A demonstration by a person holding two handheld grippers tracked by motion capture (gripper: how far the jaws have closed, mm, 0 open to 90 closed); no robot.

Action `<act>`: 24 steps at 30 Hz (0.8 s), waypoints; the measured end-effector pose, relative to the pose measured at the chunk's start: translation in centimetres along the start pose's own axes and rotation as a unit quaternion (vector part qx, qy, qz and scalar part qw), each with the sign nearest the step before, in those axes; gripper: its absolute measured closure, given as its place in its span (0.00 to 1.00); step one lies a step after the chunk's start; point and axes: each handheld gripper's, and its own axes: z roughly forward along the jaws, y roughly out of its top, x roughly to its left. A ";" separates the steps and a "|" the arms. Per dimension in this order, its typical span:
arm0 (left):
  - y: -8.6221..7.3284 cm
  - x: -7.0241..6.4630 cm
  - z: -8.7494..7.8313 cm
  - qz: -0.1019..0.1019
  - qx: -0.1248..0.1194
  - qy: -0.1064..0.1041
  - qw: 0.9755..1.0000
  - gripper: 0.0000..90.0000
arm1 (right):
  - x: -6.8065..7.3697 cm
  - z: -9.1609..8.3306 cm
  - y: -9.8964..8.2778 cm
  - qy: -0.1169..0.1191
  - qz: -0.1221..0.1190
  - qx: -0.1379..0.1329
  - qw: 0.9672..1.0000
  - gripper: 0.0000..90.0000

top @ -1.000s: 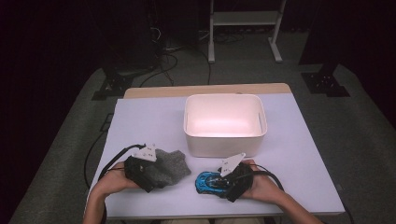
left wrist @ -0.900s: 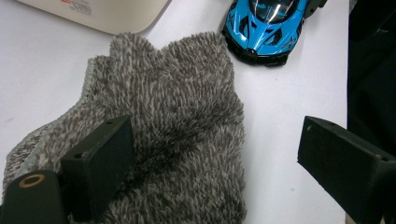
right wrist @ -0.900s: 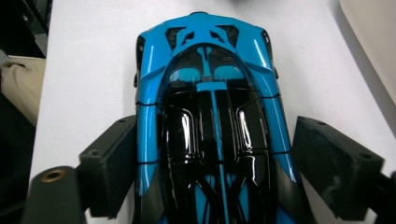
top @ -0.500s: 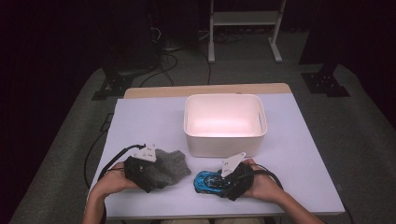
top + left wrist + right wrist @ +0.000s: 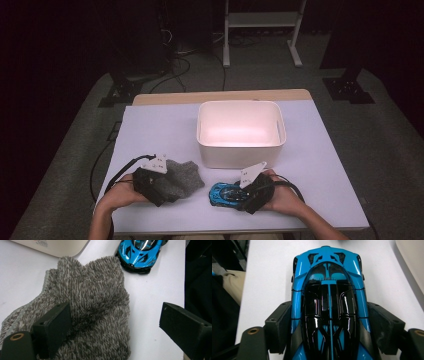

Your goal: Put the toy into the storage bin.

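Blue toy sports car (image 5: pixel 329 312) sits near the desk's front edge, right of centre. Our right gripper (image 5: pixel 245 192) has just been closing its jaws, and they now press both flanks of the car: we judge the grip made and a lift ready. Left gripper (image 5: pixel 112 330) hangs over the grey fuzzy sock (image 5: pixel 92 305), jaws wide apart, nothing clamped. White bin (image 5: pixel 241 131) stands just behind, empty.

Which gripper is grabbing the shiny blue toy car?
The right gripper: its jaws press both sides of the blue toy car. The left gripper hangs open over the fuzzy grey cloth.
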 end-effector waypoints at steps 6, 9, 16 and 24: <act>0.0 0.0 -0.1 0.002 0.001 0.000 1.000 0.11 | 0.0 0.1 0.7 0.003 -0.010 0.026 1.000 0.27; 0.0 0.0 -0.1 0.000 -0.002 0.001 1.000 0.11 | 0.3 0.2 1.0 -0.004 -0.017 0.029 0.999 0.26; 0.1 -0.1 -0.1 0.003 0.002 -0.001 1.000 0.11 | 0.4 0.9 1.5 -0.008 -0.012 0.038 0.999 0.18; 0.0 -0.1 -0.1 0.003 0.003 -0.002 1.000 0.11 | 0.3 1.4 1.6 -0.011 -0.007 0.020 1.000 0.20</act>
